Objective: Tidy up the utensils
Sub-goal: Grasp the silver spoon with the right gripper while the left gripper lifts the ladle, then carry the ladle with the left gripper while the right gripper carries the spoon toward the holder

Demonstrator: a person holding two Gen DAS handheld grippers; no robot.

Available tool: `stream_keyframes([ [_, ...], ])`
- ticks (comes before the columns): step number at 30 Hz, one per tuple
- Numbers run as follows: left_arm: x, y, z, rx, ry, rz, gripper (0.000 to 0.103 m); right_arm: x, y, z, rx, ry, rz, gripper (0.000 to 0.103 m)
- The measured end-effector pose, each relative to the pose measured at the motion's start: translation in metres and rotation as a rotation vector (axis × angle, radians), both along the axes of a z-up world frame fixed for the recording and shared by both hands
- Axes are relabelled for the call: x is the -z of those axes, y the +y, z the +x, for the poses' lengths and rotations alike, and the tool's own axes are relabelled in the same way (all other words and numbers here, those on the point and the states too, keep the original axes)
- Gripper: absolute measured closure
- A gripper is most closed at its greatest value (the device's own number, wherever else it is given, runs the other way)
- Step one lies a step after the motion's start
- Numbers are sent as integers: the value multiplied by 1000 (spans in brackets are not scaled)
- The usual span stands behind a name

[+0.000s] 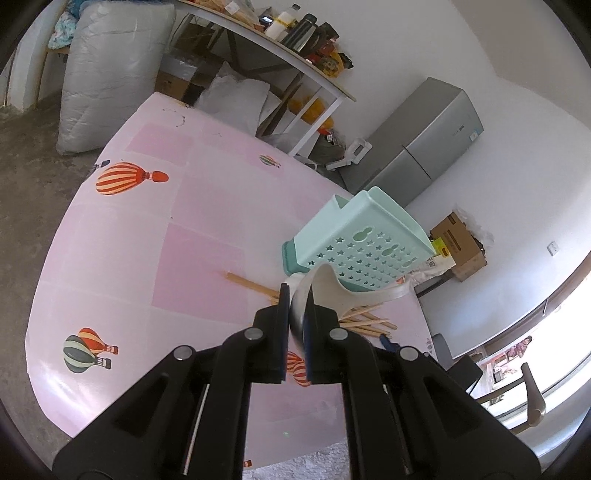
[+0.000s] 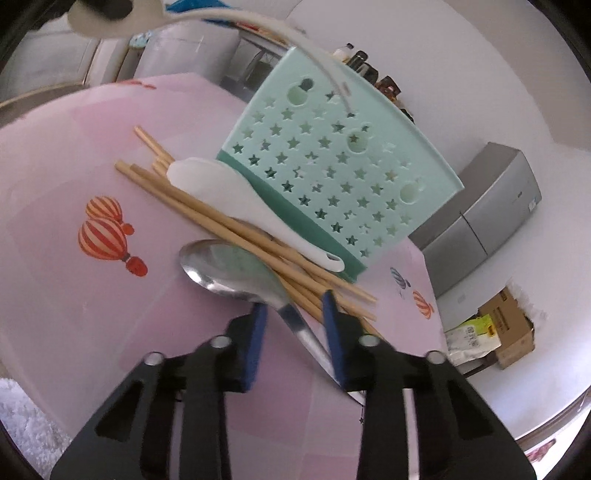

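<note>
A mint-green utensil holder [image 1: 364,243] [image 2: 332,162] with star holes stands on the pink table. My left gripper [image 1: 297,291] is shut on a white plastic spoon [image 1: 332,288], held in the air beside the holder; the spoon also shows at the top of the right wrist view [image 2: 295,33]. My right gripper [image 2: 293,308] is open around the handle of a metal spoon [image 2: 229,266] lying on the table. Several wooden chopsticks [image 2: 221,221] [image 1: 364,319] and another white spoon [image 2: 236,195] lie against the holder's base.
The pink tablecloth [image 1: 147,240] carries balloon prints. Behind the table stand a grey fridge [image 1: 424,144], a cluttered white shelf table [image 1: 295,62], big grey sacks [image 1: 107,70] and a cardboard box [image 1: 460,243]. A chair [image 1: 524,391] stands at the right.
</note>
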State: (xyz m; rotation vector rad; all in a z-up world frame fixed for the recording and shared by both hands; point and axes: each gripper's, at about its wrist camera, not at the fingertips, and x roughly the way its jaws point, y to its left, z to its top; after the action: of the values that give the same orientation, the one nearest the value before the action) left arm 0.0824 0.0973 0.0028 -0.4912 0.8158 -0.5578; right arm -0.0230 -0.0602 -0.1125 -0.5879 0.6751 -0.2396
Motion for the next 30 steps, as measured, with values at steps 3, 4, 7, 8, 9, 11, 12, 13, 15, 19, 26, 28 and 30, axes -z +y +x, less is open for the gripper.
stream_keyframes([
  [3, 1, 1, 0, -7, -2, 4, 98, 4, 3, -4, 9, 3, -33, 89],
  [4, 1, 2, 0, -8, -1, 3, 98, 3, 1, -3, 11, 4, -38, 92],
  [7, 1, 3, 0, -14, -5, 7, 98, 2, -2, -11, 15, -7, -50, 94],
  [8, 0, 3, 0, -15, -7, 7, 98, 1, -2, -14, 16, -11, -55, 94],
  [9, -1, 3, 0, -16, -11, 8, 98, 0, -3, -17, 16, -16, -61, 94],
  [11, -3, 3, 0, -20, -20, 11, 98, -2, -6, -23, 16, -22, -65, 95],
  [12, -5, 3, 0, -22, -28, 11, 98, -4, -8, -27, 18, -29, -66, 96],
  [13, -7, 4, 0, -24, -36, 11, 98, -6, -10, -29, 20, -36, -64, 97],
  [15, -12, 5, -2, -29, -57, 8, 98, -15, -17, -35, 31, -63, -43, 97],
  [19, -27, 7, -5, -30, -113, -7, 98, -35, -30, -43, 54, -119, 35, 99],
  [26, -76, 2, -5, -51, -297, 47, 98, -68, -54, -50, 87, -212, 168, 99],
  [28, -93, -6, -3, -69, -362, 139, 98, -78, -62, -52, 95, -242, 199, 99],
  [30, -107, -18, -1, -77, -419, 240, 98, -82, -66, -53, 101, -264, 211, 99],
])
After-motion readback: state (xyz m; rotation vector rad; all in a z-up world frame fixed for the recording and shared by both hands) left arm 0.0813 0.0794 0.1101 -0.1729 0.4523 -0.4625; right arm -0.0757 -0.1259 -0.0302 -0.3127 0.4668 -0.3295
